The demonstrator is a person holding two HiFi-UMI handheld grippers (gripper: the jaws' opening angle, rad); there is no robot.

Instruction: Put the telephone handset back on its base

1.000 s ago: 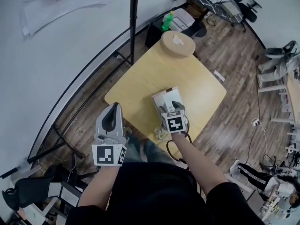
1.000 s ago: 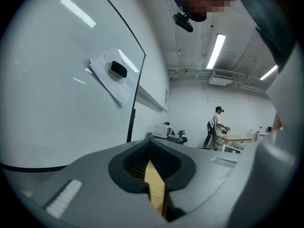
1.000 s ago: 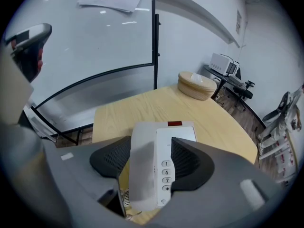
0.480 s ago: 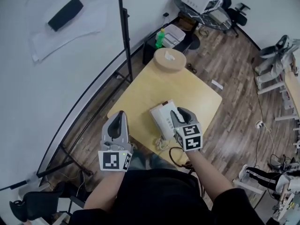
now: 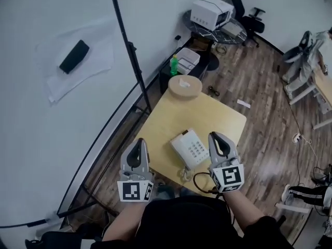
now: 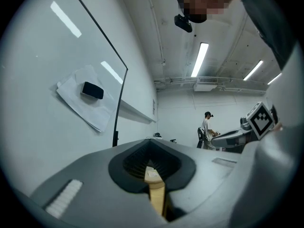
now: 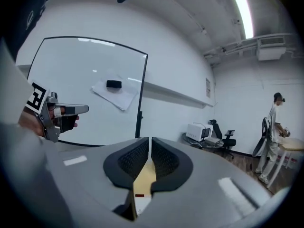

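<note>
Handset lies on its telephone base on the table. Right claw, at the base's 3 o'clock, has just been closing to a narrow, empty slit; left claw, at 9 o'clock, is pinched together, empty

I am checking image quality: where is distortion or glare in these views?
Head view: wide-angle bending, the whiteboard edge curves, telephone sharp. Left gripper view: fisheye, dark corners, lamp reflections streak the whiteboard. Right gripper view: fisheye, ceiling lamp overexposed.
</note>
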